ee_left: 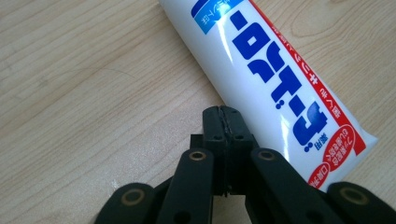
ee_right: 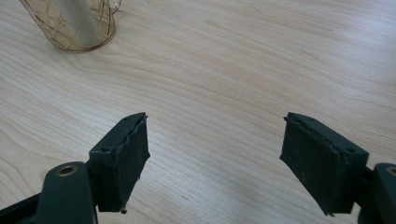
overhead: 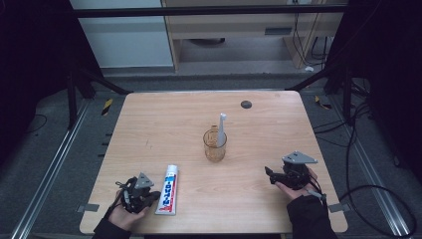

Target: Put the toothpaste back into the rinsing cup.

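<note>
Toothpaste tube (ee_left: 275, 88): lies flat on my table (overhead: 149, 124) — cap end cut off; blue and red Japanese print, unreadable to me.
Left claw (ee_left: 224, 116): jaws pressed together, empty, just beside the tube.
Right claw (ee_right: 215, 158): jaws wide apart — nothing between.
Cup (overhead: 215, 145): mid-table, toothbrush (overhead: 221, 130) standing inside.

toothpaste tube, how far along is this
Early. Done: a toothbrush already stands in the glass cup. In hand: nothing; the left gripper is shut empty, its tips right beside the toothpaste tube, which lies flat on the table. The right gripper waits open. Left: gripping and moving the tube, likely toward the cup.
</note>
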Action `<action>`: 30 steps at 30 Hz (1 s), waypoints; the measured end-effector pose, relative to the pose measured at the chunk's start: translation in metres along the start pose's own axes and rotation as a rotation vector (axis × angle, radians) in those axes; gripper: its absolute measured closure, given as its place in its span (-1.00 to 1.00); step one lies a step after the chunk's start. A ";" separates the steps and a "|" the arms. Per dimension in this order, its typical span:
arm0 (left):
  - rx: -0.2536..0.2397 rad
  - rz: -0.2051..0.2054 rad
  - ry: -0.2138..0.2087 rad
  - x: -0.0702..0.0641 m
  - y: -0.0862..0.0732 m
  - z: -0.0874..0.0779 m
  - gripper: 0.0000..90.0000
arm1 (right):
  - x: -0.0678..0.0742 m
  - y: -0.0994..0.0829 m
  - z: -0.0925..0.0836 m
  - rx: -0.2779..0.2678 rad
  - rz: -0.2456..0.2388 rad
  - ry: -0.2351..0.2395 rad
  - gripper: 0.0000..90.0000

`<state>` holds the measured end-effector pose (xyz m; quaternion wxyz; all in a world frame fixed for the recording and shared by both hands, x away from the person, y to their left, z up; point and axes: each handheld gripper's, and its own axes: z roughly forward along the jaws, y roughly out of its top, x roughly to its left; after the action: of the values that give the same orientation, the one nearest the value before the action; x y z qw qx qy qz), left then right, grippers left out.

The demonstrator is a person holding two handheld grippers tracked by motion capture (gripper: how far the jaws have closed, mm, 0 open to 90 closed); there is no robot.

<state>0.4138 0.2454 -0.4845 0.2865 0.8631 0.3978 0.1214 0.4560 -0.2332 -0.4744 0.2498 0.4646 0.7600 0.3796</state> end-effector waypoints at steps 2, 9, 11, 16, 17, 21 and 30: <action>-0.001 0.001 -0.005 0.000 0.000 0.000 0.97 | 0.000 0.000 0.000 -0.003 0.005 0.000 -0.49; -0.012 0.026 -0.016 -0.006 0.002 -0.002 0.98 | 0.000 0.000 0.001 0.001 0.002 -0.003 -0.49; -0.015 0.032 -0.022 -0.009 0.003 -0.002 0.98 | 0.000 -0.001 0.002 0.005 0.003 -0.004 -0.49; -0.026 0.050 -0.044 -0.016 0.006 -0.003 0.98 | 0.000 -0.001 0.002 0.008 0.004 -0.005 -0.49; -0.028 0.054 -0.047 -0.018 0.006 -0.003 0.98 | 0.000 -0.001 0.002 0.008 0.004 -0.005 -0.49; -0.038 0.065 -0.054 -0.023 0.008 -0.002 0.98 | -0.001 -0.002 0.002 0.008 0.005 -0.005 -0.49; -0.053 0.072 -0.063 -0.030 0.014 0.003 0.98 | -0.001 -0.002 0.004 0.018 0.015 -0.001 -0.50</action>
<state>0.4040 0.2148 -0.4781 0.3169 0.8723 0.3541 0.1149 0.4582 -0.2327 -0.4780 0.2432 0.4729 0.7598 0.3741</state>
